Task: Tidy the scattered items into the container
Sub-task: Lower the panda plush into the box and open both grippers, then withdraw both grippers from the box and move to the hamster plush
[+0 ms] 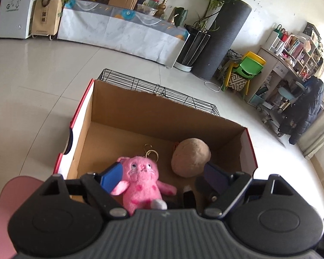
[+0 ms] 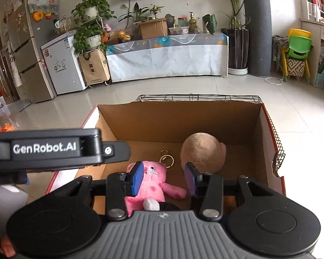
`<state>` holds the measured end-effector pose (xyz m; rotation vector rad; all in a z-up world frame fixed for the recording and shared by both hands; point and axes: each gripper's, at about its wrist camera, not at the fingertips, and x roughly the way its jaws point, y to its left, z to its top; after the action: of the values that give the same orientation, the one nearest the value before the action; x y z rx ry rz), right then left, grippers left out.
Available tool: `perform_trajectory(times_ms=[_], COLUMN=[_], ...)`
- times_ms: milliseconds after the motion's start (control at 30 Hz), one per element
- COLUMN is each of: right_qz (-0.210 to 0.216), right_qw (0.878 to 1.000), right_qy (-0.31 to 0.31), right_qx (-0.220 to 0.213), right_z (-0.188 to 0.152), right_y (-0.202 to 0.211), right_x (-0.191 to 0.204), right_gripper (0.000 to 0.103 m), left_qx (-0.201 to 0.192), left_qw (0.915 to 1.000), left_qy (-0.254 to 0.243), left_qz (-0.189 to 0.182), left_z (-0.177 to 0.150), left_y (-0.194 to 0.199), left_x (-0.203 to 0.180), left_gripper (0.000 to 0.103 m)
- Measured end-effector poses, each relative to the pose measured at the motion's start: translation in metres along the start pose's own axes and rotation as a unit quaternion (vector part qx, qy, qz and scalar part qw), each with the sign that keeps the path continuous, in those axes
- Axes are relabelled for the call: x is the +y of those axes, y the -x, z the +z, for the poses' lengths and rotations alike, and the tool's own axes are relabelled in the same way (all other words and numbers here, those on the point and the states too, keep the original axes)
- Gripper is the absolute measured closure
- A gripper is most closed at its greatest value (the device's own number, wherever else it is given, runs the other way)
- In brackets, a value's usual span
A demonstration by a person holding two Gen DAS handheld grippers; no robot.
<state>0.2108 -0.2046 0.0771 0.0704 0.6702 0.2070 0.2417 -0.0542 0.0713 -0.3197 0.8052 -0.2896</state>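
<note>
An open cardboard box (image 1: 127,110) stands on the floor; it also shows in the right wrist view (image 2: 175,116). Inside lie a pink plush toy (image 1: 140,183) with a gold key ring and a round tan plush (image 1: 191,159). Both also show in the right wrist view, the pink toy (image 2: 152,181) and the tan plush (image 2: 203,152). My left gripper (image 1: 164,178) is open above the box's near edge, empty, with the pink toy below its fingers. My right gripper (image 2: 165,178) is open and empty over the same spot. The left gripper's body (image 2: 45,149) crosses the right wrist view.
A black wire rack (image 1: 157,88) lies behind the box. A cloth-covered table (image 2: 168,54) with plants, a tall grey roll (image 2: 258,26), coloured chairs (image 2: 297,45) and a freezer (image 2: 62,64) line the far wall. A pink surface (image 1: 13,198) is at my near left.
</note>
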Motion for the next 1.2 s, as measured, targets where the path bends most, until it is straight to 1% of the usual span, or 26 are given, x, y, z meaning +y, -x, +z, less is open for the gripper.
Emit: perform_trajectory(times_ms=[67, 133, 400, 533, 733, 967, 1200], right_qz=[0.000, 0.003, 0.008, 0.002, -0.020, -0.033, -0.035], right_qw=[1.000, 1.000, 1.000, 1.000, 0.999, 0.999, 0.999], right_qy=[0.002, 0.002, 0.012, 0.012, 0.000, 0.000, 0.010], right_qx=[0.000, -0.001, 0.009, 0.016, 0.031, 0.023, 0.020], right_z=[0.000, 0.001, -0.001, -0.003, -0.005, -0.005, -0.008], right_y=[0.001, 0.000, 0.003, 0.004, 0.005, 0.022, 0.041], right_x=[0.000, -0.001, 0.003, 0.002, -0.002, -0.004, -0.004], right_gripper=[0.059, 0.059, 0.059, 0.059, 0.058, 0.058, 0.058], left_qx=[0.005, 0.006, 0.010, 0.013, 0.007, 0.005, 0.010], left_qw=[1.0000, 1.0000, 0.9997, 0.9994, 0.9992, 0.9984, 0.9974], left_qy=[0.003, 0.000, -0.007, -0.008, -0.010, -0.031, -0.049], left_qz=[0.001, 0.006, 0.023, 0.030, 0.037, 0.047, 0.053], left_z=[-0.001, -0.001, -0.003, -0.004, -0.002, -0.007, -0.017], left_y=[0.000, -0.001, 0.001, 0.001, 0.011, 0.026, 0.040], left_x=[0.002, 0.002, 0.001, -0.002, -0.003, -0.006, -0.012], left_gripper=[0.017, 0.013, 0.007, 0.005, 0.001, 0.000, 0.000])
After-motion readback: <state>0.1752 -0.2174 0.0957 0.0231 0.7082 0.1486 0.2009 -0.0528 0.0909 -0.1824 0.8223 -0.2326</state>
